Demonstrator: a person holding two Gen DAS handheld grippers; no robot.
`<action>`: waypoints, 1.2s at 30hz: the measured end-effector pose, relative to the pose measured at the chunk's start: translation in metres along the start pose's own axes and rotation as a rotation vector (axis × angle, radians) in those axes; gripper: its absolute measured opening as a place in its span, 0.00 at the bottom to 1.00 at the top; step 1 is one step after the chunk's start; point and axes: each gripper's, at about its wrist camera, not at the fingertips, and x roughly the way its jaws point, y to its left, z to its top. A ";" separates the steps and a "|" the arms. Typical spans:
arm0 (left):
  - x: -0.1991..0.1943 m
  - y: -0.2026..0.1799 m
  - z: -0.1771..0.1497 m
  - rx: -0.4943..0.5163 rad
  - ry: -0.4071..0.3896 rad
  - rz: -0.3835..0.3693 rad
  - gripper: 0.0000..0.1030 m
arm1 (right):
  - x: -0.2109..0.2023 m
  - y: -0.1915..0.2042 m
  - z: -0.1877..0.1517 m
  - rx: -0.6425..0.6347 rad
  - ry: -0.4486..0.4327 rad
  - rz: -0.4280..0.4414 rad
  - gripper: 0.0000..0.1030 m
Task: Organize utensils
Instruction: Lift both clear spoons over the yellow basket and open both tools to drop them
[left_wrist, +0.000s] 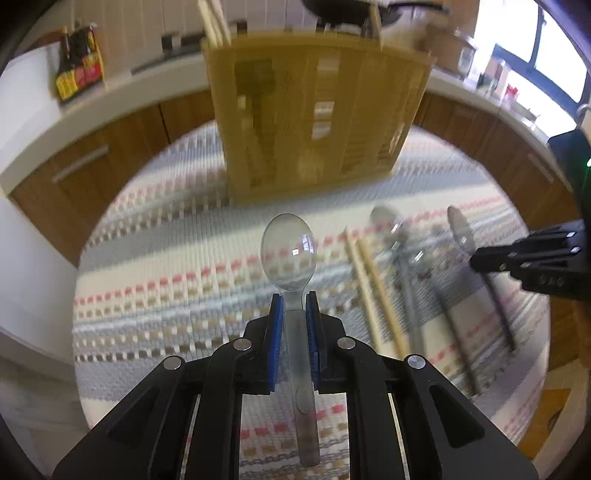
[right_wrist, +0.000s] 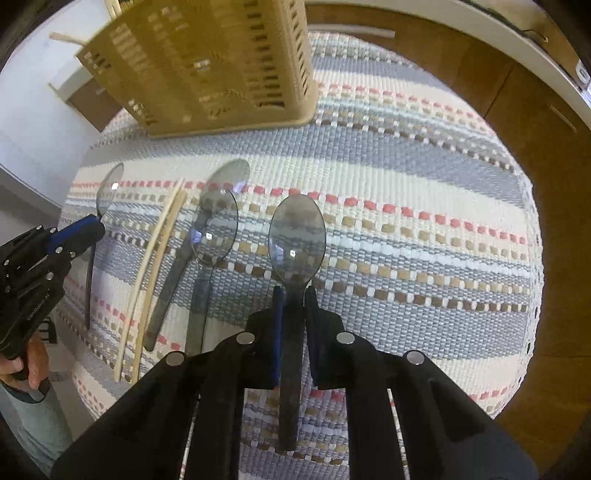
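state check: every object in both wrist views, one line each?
left gripper: shut on a clear spoon, lifted off the mat.
right gripper: shut on a smoky spoon, lifted off the mat.
two loose spoons: lying flat on the mat, overlapping.
chopsticks: pair lying flat, side by side.
utensil basket: upright on the striped mat; contents unclear.

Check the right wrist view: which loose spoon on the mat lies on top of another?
The smoky spoon just right of the chopsticks: its bowl overlaps the bowl of the spoon behind it. The other two visible spoons are each gripped in a claw, not loose.
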 end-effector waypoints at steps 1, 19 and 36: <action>-0.006 -0.001 0.002 0.000 -0.022 -0.004 0.10 | -0.007 0.000 -0.001 -0.005 -0.027 0.013 0.09; -0.128 0.011 0.120 -0.099 -0.557 -0.090 0.10 | -0.163 0.016 0.066 -0.024 -0.633 0.113 0.09; -0.053 0.036 0.165 -0.208 -0.752 -0.006 0.10 | -0.119 0.018 0.113 -0.067 -0.924 0.024 0.09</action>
